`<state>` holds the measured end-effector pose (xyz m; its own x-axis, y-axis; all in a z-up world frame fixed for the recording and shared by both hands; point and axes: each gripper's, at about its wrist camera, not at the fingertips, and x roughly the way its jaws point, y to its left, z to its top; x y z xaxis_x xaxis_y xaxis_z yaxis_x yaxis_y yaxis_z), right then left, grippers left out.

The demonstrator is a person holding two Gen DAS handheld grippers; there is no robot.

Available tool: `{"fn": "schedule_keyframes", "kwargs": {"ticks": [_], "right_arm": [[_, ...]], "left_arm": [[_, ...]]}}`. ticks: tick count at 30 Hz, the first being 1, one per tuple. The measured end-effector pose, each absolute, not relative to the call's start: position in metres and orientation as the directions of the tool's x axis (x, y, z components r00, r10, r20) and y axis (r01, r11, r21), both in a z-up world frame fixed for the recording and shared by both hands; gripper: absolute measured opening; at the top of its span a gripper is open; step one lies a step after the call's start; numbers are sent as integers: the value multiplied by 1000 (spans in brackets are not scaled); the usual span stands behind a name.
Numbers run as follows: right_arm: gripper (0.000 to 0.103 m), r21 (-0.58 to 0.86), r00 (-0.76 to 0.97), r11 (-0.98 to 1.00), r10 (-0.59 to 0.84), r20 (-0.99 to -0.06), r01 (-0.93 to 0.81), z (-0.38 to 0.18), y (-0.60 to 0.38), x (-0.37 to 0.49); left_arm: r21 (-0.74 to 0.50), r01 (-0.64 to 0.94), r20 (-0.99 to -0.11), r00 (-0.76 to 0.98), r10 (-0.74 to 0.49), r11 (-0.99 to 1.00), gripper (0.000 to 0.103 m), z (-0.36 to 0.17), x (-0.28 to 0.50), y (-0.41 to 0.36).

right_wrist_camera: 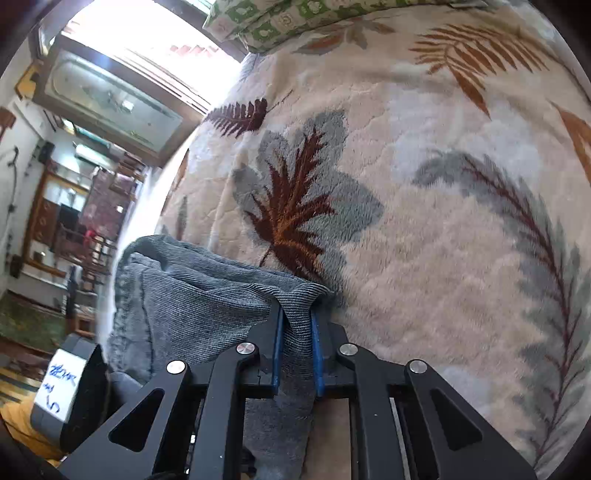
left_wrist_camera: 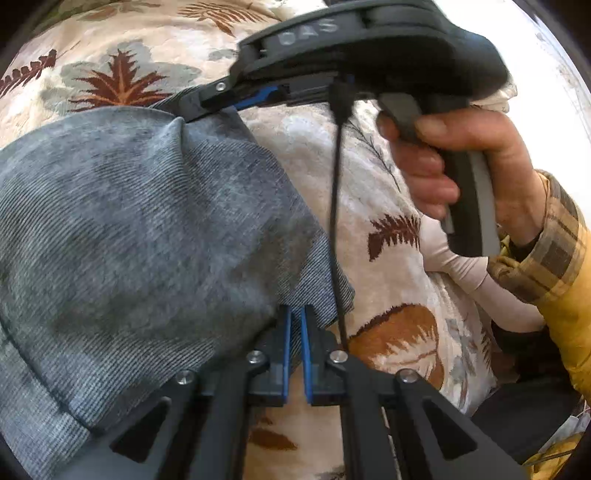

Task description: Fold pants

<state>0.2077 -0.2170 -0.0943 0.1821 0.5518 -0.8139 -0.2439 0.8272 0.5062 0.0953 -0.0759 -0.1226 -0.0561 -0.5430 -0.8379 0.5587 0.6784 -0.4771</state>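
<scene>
We see the left gripper (left_wrist_camera: 295, 325) nearly closed, its two blue-lined fingers pinching an edge of the grey ribbed fabric pants (left_wrist_camera: 140, 236). The right gripper (right_wrist_camera: 297, 325) is also closed on the same pants (right_wrist_camera: 192, 295); a fold of the cloth is squeezed between its blue pads (right_wrist_camera: 317, 354) and hangs down behind them. In the left wrist view the right gripper (left_wrist_camera: 207, 105) reaches in from above and bites the far corner of the garment, so the cloth is stretched between both tools.

The person's right hand (left_wrist_camera: 461, 155) is wrapped around the dark handle (a yellow plaid sleeve (left_wrist_camera: 546, 251) covers the wrist), and a thin black cable (left_wrist_camera: 336, 221) hangs from the tool.

The pants lie on a cream fleece blanket with brown and grey leaf prints (right_wrist_camera: 424, 221). At its far edge we see a green and white patterned cushion (right_wrist_camera: 295, 18). To the left there is a bright window (right_wrist_camera: 147, 37) and wooden furniture (right_wrist_camera: 55, 206).
</scene>
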Motion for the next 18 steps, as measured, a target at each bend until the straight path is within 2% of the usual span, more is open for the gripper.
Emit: {"fn": "schedule_keyframes", "kwargs": {"ticks": [3,6,7,10,11,14,18], "right_arm": [[9,556,174,815,579,-797,-165,-109,-228,218],[7,552,193,819,574,-796,-160,-109,-230,214],[9,541,198,828,561,-804,-150,-107,-229,213],[26,481,227,862,507,-832,-163,-91,-224,207],[28,464,239,870,492,-837,-165,-84,-222,205],[28,416,279,889,456,-845,-191,-57,-222,192],[28,356,292,902,419,-860,-246,-37,-212,167]], "left_arm": [[-491,548,-828,-53,-558,677,9,-124,93,-74],[-491,544,-826,-42,-562,681,9,-121,90,-72],[-485,547,-828,-37,-559,682,9,-118,88,-73],[-483,553,-821,-17,-570,679,9,-100,82,-66],[-482,557,-814,0,-581,676,9,-92,80,-58],[-433,555,-820,86,-566,711,9,-67,80,-34],[-363,485,-852,173,-495,795,10,-63,90,6]]}}
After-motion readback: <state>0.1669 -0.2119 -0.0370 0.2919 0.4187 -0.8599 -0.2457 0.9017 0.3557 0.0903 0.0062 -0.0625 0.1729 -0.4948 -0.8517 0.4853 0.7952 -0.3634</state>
